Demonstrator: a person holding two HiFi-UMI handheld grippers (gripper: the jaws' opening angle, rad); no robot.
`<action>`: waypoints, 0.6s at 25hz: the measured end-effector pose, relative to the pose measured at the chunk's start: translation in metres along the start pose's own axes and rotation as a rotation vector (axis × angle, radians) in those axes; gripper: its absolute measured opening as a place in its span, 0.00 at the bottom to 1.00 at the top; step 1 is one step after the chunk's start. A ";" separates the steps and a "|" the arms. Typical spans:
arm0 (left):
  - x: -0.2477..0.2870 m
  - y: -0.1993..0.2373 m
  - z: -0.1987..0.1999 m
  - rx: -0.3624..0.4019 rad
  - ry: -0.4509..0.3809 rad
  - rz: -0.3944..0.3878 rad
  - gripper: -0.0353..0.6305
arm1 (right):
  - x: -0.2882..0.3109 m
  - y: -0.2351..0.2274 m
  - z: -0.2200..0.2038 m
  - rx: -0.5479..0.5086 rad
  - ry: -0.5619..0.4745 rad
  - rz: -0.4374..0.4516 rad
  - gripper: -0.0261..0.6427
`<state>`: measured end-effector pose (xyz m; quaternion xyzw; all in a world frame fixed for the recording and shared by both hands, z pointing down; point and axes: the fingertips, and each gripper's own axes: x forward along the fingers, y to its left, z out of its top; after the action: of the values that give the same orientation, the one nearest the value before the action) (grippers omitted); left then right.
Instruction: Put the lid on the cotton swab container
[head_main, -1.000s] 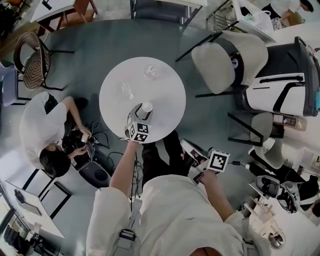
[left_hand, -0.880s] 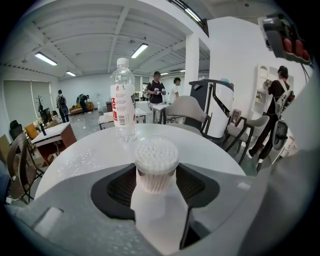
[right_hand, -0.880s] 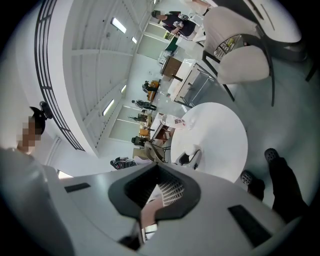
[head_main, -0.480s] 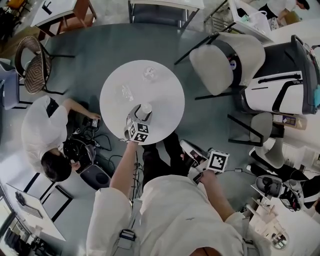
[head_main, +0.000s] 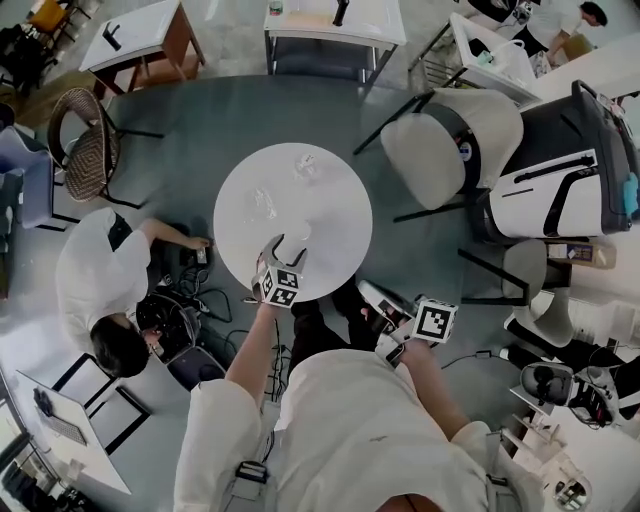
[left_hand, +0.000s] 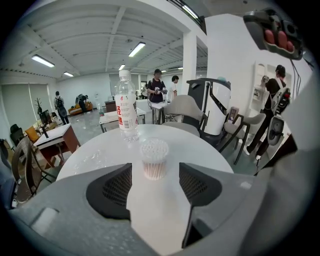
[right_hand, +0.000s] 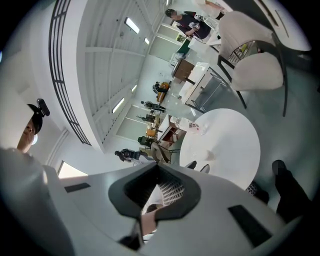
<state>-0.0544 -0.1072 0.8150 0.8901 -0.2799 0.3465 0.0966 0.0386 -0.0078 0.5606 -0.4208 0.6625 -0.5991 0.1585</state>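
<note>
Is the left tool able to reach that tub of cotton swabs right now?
Probably yes. The left tool has just been opening its jaws, nothing between them, and the cotton swab tub stands straight ahead, unobstructed; the water bottle is behind it.

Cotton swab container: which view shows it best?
The left gripper view: the cotton swab container stands upright, close and centred, swabs visible. The head view shows a faint pale speck; the right gripper view, a distant blur.

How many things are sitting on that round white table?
3. A clear plastic water bottle with a red label at the far side; a small clear tub of cotton swabs nearer, before the left claw; clear crinkled plastic to its left. Anything smaller may be hidden.
</note>
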 end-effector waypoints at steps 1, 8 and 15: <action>-0.005 -0.001 0.001 -0.005 -0.008 0.007 0.48 | 0.001 0.004 0.002 -0.016 -0.002 0.006 0.05; -0.045 -0.008 0.016 -0.040 -0.071 0.047 0.48 | 0.006 0.017 -0.006 -0.073 0.025 0.045 0.05; -0.091 0.001 0.032 -0.065 -0.144 0.101 0.48 | 0.028 0.040 0.000 -0.138 0.017 0.101 0.05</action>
<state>-0.0917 -0.0804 0.7298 0.8939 -0.3417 0.2766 0.0877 0.0073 -0.0312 0.5312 -0.3915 0.7239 -0.5469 0.1536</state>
